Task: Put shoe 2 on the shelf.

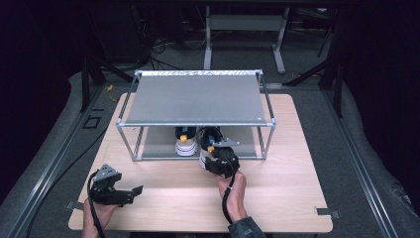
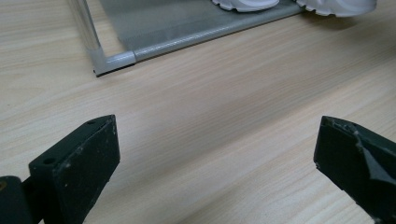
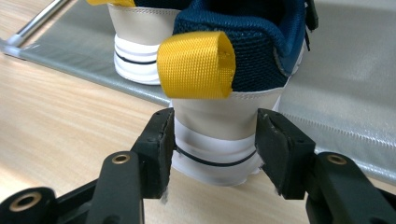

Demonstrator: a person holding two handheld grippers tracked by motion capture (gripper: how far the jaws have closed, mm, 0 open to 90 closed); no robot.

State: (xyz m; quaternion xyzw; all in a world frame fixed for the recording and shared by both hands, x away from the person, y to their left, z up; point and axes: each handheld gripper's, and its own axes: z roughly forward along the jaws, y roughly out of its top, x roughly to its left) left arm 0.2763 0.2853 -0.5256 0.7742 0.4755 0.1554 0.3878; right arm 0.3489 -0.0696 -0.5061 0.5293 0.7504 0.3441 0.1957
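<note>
A navy shoe (image 3: pixel 233 51) with a yellow heel loop and a white sole stands with its heel at the front edge of the rack's lower shelf (image 3: pixel 341 70). My right gripper (image 3: pixel 215 122) is shut on that heel, one pad pressed to each side of the sole. From the high view this shoe (image 1: pixel 210 135) is under the top shelf, with the right gripper (image 1: pixel 218 159) just in front of it. Its twin (image 1: pixel 184 143) stands on the lower shelf to the left. My left gripper (image 2: pixel 217 135) is open over bare wood, at the table's front left (image 1: pixel 130 193).
The two-tier metal rack (image 1: pixel 198 99) takes up the back half of the wooden table (image 1: pixel 277 198); its front left foot (image 2: pixel 114 60) is ahead of the left gripper. Both shoes' white soles (image 2: pixel 245 4) show beyond it. Dark floor and frame legs surround the table.
</note>
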